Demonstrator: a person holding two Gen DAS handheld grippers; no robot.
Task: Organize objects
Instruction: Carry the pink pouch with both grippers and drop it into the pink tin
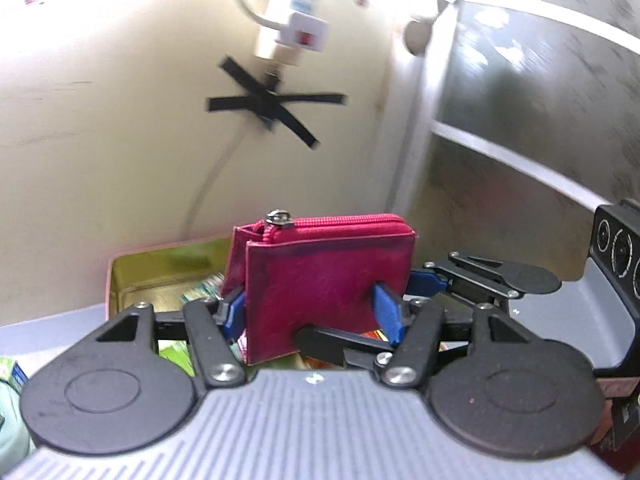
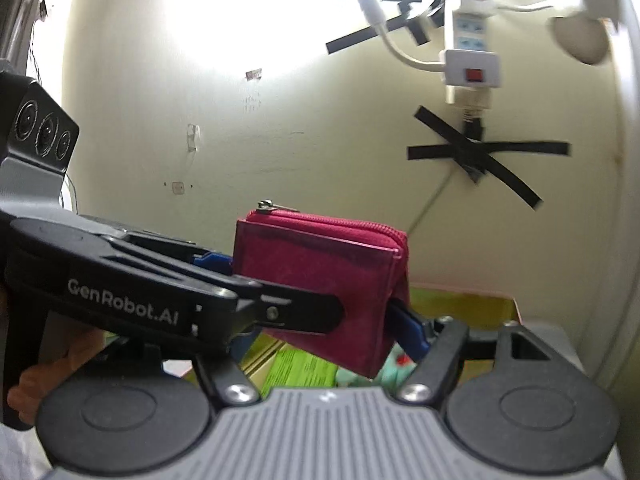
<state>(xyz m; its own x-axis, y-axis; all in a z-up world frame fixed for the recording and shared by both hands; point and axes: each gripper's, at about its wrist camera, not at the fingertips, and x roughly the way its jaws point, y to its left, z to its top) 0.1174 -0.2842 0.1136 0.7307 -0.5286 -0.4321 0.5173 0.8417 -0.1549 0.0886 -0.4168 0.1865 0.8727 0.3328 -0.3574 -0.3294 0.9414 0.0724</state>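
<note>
Both grippers have hold of the same thing: a small pink zip pouch (image 1: 320, 280), carried upright in the air with its zipper edge on top and the metal zipper pull (image 1: 279, 217) at one end. The left gripper (image 1: 312, 312) is closed on it across its width, one blue pad (image 1: 386, 312) pressed to the front face and the other tucked behind the left edge. The right gripper (image 2: 320, 312) clamps it too; from its own camera one blue pad (image 2: 408, 330) shows at the pouch's right edge, while the other is hidden behind the left gripper's black finger crossing the front.

A two-sided hold like this makes sense if the pouch is soft and would sag or swing from a single pinch. It could also be a handover, or one gripper steadying the body so the other can work the zipper; I cannot tell which.

The pouch hangs above an open yellow-green box (image 1: 160, 272) that sits against the cream wall (image 1: 100, 140), with green packets (image 2: 300, 368) and other small items lying inside. Judging from that, the box is where the pouch is being taken from or put into.

On the wall, a white power strip (image 2: 472, 48) is fixed with crossed black tape (image 2: 480, 152). A person's hand (image 2: 24, 388) grips the left handle at the edge of the right view.
</note>
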